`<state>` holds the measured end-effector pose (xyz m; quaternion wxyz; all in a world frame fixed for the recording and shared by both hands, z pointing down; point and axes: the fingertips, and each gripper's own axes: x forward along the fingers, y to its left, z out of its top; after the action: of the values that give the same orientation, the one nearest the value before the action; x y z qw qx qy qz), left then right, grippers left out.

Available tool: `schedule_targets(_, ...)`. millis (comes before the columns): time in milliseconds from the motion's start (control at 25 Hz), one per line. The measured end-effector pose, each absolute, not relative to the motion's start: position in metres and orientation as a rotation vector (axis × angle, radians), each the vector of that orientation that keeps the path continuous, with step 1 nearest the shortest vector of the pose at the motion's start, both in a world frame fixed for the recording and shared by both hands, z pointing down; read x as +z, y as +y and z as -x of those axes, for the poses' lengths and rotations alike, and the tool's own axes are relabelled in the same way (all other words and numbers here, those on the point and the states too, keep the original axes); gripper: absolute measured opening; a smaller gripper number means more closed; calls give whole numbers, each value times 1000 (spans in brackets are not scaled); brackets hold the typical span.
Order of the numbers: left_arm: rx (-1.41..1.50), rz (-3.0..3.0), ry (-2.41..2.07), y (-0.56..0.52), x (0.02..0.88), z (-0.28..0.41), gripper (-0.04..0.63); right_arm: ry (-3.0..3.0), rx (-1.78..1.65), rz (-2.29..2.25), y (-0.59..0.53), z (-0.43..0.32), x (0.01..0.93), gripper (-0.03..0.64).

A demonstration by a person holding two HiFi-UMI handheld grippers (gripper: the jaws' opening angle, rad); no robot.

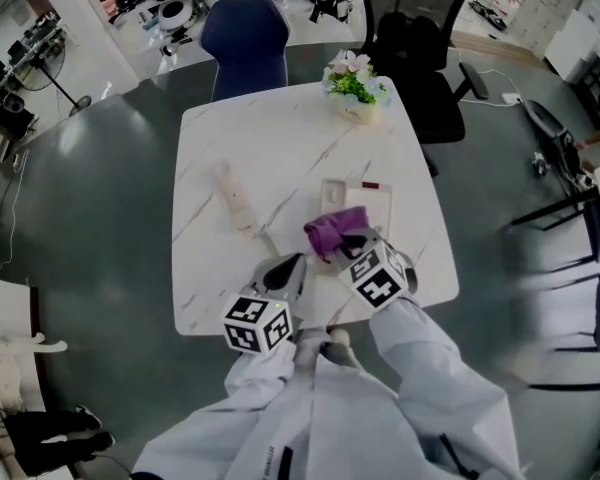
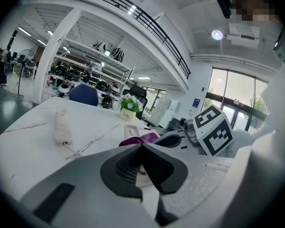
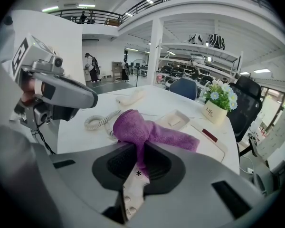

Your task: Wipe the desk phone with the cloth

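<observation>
The white desk phone base (image 1: 358,199) lies on the marble table (image 1: 230,148), with its handset (image 1: 237,199) off to the left, joined by a coiled cord (image 3: 97,121). My right gripper (image 3: 138,149) is shut on the purple cloth (image 3: 143,131), which is bunched over the near end of the base; keypad keys show just under the jaws. In the head view the cloth (image 1: 333,230) sits in front of the right gripper (image 1: 348,245). My left gripper (image 1: 283,270) hovers left of the cloth, jaws together and holding nothing, and shows as the left gripper (image 2: 142,147) in its own view.
A small flower pot (image 1: 355,88) stands at the table's far edge. A blue chair (image 1: 245,38) and a black office chair (image 1: 420,43) stand behind the table. My white sleeves (image 1: 420,368) cover the near table edge.
</observation>
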<state>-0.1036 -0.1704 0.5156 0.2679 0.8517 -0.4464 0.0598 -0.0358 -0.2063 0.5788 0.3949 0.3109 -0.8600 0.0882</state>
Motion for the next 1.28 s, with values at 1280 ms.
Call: schedule_targets(1280, 131, -2261, -1300, -138, 508, 109, -2, -2177, 279, -643, -151, 35, 589, 32)
